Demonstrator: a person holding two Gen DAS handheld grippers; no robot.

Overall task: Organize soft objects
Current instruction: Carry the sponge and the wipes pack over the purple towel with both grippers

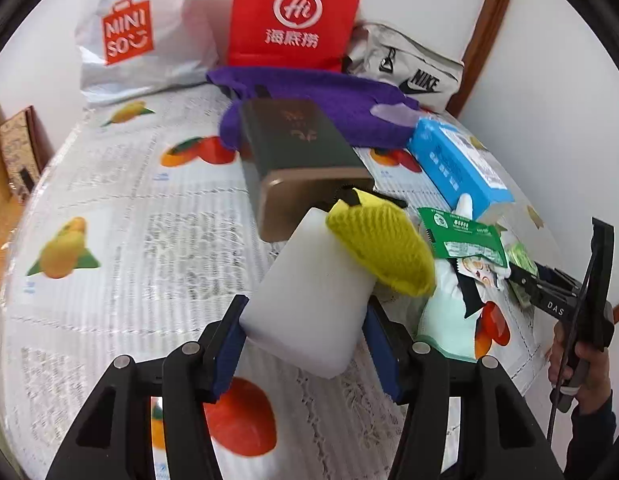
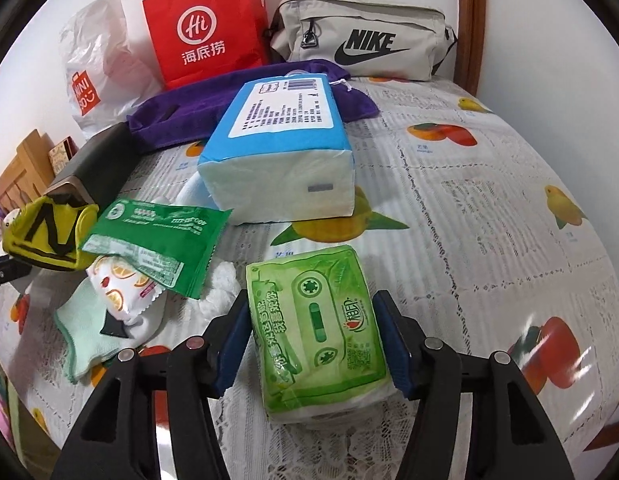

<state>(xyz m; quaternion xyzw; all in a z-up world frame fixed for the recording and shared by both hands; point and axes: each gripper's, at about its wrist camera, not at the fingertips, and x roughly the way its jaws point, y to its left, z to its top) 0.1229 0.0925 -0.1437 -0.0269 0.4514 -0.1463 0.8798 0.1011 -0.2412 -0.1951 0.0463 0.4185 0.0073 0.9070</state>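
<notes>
Both grippers are mid-pickup: the left gripper (image 1: 305,344) clamps a white sponge (image 1: 309,300), the right gripper (image 2: 309,344) a green tissue pack (image 2: 317,332). Next, I judge, each must be carried toward the bags at twelve o'clock.

surface: fruit-print cloth table (image 2: 489,208) | on it: blue tissue pack (image 2: 281,152), purple towel (image 2: 181,108), green sachet (image 2: 157,236)

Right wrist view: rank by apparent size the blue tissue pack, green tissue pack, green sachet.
1. blue tissue pack
2. green tissue pack, though nearness to the camera inflates it
3. green sachet
</notes>
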